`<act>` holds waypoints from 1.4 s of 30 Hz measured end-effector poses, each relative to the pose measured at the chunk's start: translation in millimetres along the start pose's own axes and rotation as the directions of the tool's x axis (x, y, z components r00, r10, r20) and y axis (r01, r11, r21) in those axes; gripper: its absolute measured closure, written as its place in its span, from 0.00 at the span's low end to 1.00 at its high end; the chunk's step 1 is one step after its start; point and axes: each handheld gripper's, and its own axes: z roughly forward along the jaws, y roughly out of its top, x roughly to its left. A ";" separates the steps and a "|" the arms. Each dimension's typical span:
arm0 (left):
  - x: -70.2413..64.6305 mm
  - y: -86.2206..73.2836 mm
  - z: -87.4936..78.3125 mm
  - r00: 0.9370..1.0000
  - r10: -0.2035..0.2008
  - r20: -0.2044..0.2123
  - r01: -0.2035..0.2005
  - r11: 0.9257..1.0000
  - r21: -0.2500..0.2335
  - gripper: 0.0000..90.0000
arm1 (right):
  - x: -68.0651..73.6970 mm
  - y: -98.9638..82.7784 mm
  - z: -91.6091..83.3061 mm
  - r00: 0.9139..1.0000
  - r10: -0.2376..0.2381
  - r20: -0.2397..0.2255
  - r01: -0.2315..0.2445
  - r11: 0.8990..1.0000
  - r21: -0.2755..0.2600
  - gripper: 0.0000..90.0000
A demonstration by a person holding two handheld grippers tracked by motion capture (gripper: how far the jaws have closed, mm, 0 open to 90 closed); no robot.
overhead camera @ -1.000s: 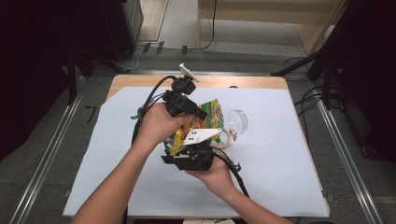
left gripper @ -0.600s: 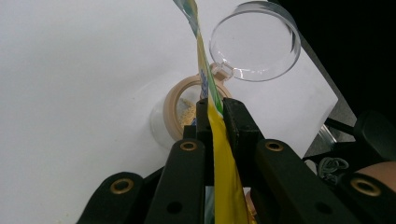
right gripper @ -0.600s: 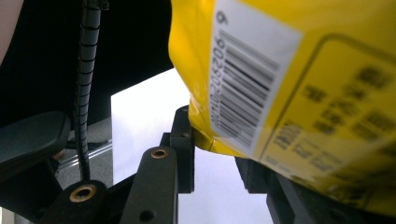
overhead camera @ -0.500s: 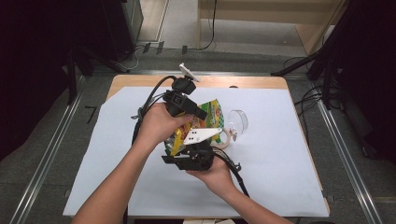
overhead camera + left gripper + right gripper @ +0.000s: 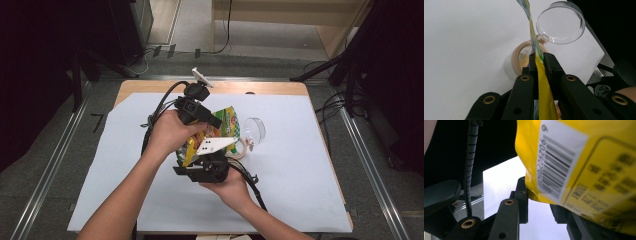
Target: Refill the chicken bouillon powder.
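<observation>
**Snack bag held over an open jar by both grippers**

Bag (image 5: 220, 131), yellow and green, is hanging above the middle of the worktop (image 5: 300, 190), held from two sides. The left gripper (image 5: 539, 65) is pinching the bag's thin flat edge, its jaws pressed together on the film with no gap showing. The right gripper (image 5: 537, 201) is holding the bag lower down near the barcode, with its jaws clamped on a bottom corner. Just beneath the bag, an open jar (image 5: 519, 62) is standing on the white sheet (image 5: 125, 150), some pale yellow contents showing inside; its clear hinged lid (image 5: 560, 23) is swung back beside the mouth.

Judging from this, the step in hand is the pouring or emptying of the bag into the jar, with the bag being steadied over the opening. The next move probably calls for tilting the bag so its open end points into the jar's mouth, while both grips are keeping the slippery film from sliding. Whether the bag's top is already torn open cannot be told.
</observation>
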 end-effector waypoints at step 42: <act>-1.1 0.5 0.0 1.000 0.004 -0.001 -0.004 1.000 -0.005 0.95 | 0.4 0.9 -1.3 1.000 0.000 0.004 0.000 1.000 0.001 0.80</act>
